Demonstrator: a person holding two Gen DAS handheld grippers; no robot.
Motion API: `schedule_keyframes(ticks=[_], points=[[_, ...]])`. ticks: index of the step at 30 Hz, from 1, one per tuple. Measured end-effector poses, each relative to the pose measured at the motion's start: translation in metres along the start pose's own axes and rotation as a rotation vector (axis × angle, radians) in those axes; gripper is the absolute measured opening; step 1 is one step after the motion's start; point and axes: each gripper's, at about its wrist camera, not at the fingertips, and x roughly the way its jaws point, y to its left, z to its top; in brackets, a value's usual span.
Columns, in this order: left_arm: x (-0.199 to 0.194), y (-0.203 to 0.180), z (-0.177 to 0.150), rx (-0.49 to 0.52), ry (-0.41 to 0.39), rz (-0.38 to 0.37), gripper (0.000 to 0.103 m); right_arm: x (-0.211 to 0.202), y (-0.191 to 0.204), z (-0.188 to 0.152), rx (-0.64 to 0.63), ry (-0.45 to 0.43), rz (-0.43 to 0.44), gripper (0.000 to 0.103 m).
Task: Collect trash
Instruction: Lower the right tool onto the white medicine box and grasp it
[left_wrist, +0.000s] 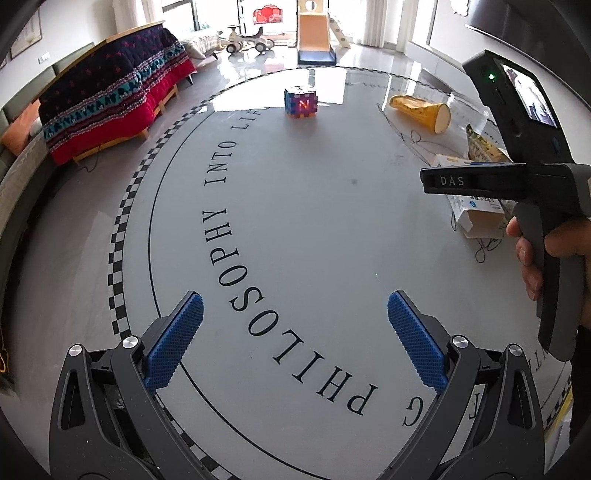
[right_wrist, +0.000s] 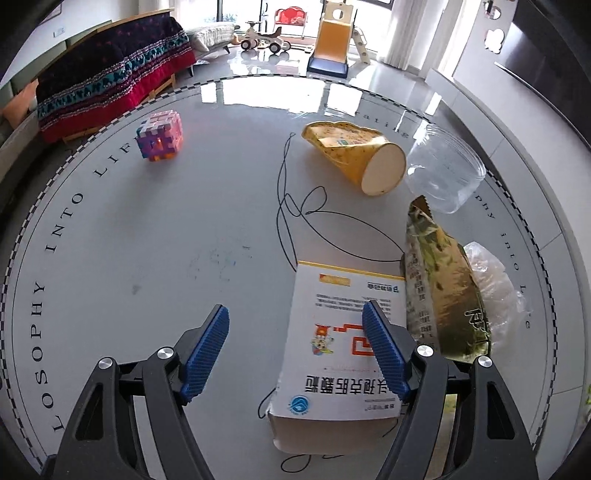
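Trash is all still out on the round table (right_wrist: 110, 236), nothing picked up yet as far as these views show. In the right wrist view a white box (right_wrist: 340, 350) with printed text lies low and centre-right, with the right gripper (right_wrist: 295, 350) hanging over its left part, fingers spread wide and holding nothing; the right-hand finger (right_wrist: 384, 350) shows in front of the box top, the other over bare table. Just beside the box, to the right, a green snack bag (right_wrist: 439, 284) leans, with crumpled clear plastic (right_wrist: 495, 280) behind it. Higher up, a tipped yellow paper cup (right_wrist: 354, 155) sits next to a clear plastic tub (right_wrist: 447, 170), and a thin black string (right_wrist: 284, 206) loops across the middle. Upper left, a colourful puzzle cube (right_wrist: 160, 136) stands well apart, probably a toy and not rubbish. The left gripper (left_wrist: 295, 339) hovers over the lettering at the bottom of its view, wide open, empty. No bin in sight. So: every piece remains, and the box looks like the first grab.
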Motion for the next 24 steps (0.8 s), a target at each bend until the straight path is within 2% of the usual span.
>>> schedule_keyframes(ticks=[8, 11, 16, 21, 24], points=[[0.003, 0.003, -0.001, -0.010, 0.010, -0.002, 0.097, -0.005, 0.010, -0.006, -0.016, -0.010, 0.010, 0.075], [0.002, 0.003, -0.002, -0.007, 0.008, -0.005, 0.097, -0.011, 0.010, -0.009, 0.006, -0.009, 0.054, 0.075], [0.001, 0.003, -0.003, -0.006, 0.012, -0.009, 0.097, -0.005, 0.011, -0.011, -0.017, -0.012, -0.035, 0.075], [0.001, 0.006, -0.004, -0.010, 0.015, 0.000, 0.097, 0.002, -0.007, -0.001, 0.043, -0.005, -0.046, 0.075], [0.002, 0.006, -0.003, -0.011, 0.017, 0.000, 0.097, 0.009, -0.015, 0.006, 0.051, 0.008, -0.077, 0.082]])
